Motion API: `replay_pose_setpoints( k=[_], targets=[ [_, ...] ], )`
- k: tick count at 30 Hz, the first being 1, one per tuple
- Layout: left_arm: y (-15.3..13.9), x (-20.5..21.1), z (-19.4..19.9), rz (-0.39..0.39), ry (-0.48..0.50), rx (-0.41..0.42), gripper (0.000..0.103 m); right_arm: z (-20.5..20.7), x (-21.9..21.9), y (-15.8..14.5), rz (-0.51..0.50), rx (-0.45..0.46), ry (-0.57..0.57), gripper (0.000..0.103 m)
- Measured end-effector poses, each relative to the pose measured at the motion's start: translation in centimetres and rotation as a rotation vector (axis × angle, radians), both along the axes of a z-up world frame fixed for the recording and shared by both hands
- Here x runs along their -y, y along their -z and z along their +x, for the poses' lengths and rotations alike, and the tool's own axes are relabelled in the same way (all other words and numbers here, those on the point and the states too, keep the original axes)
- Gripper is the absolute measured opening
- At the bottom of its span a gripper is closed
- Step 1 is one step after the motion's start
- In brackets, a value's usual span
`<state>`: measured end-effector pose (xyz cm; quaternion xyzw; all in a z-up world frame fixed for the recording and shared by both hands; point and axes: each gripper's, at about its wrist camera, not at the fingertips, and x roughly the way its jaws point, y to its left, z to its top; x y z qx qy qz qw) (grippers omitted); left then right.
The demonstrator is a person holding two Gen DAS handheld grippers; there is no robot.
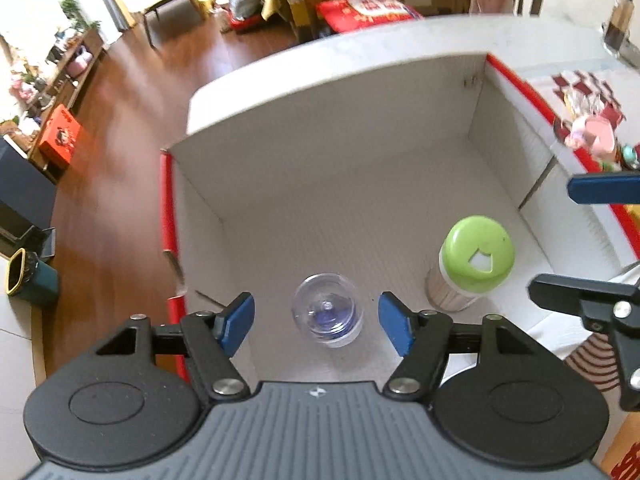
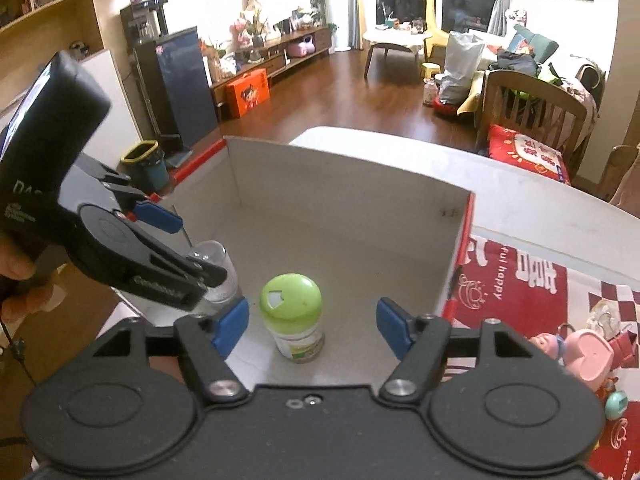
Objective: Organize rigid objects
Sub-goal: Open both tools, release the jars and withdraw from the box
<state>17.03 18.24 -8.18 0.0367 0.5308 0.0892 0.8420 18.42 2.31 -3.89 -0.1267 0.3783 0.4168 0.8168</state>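
A white cardboard box point(image 1: 332, 120) with red outer sides stands open on the table. Inside it a clear plastic cup point(image 1: 328, 310) stands upright near the front wall, and a jar with a green lid point(image 1: 474, 258) stands to its right. My left gripper point(image 1: 316, 320) is open above the cup, its blue pads on either side and apart from it. My right gripper point(image 2: 312, 322) is open above the green-lidded jar point(image 2: 294, 312), not touching it. The left gripper point(image 2: 176, 248) also shows in the right wrist view, over the cup point(image 2: 218, 270).
A red patterned cloth point(image 2: 516, 280) covers the table right of the box point(image 2: 348, 184). A pink toy point(image 2: 584, 356) and small trinkets lie on it. A wooden floor, a dark bin point(image 2: 146, 168) and an orange box point(image 2: 246, 92) lie beyond the table's left side.
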Motion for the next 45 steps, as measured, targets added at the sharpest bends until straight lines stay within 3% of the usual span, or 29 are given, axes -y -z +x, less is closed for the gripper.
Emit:
replay_pose_setpoints(
  k=[9,20,25,36,45],
  targets=[
    [-3.5,0.6,-2.3,-0.047,-0.052,0.120,0.068,-0.9,4.1,-2.6,0.074,0.021,0.000,0.093],
    [-5.7,5.9,-3.9,-0.118,-0.015,0.222,0.069,-0.6,10.8,-3.6,0.112,0.048,0.057,0.102],
    [-6.2,9.3,-4.3,-0.132,-0.002,0.287,0.080,-0.3,14.4,-2.9,0.121,0.042,0.085,0.103],
    [-5.2,17.6,-2.6,-0.179,0.053,0.359,0.081,1.9,21.2,-1.1,0.058,0.097,0.149,0.103],
    [-1.5,22.7,1.4,-0.193,0.040,0.336,0.081,4.0,24.2,1.4,-0.003,0.100,0.108,0.103]
  ],
)
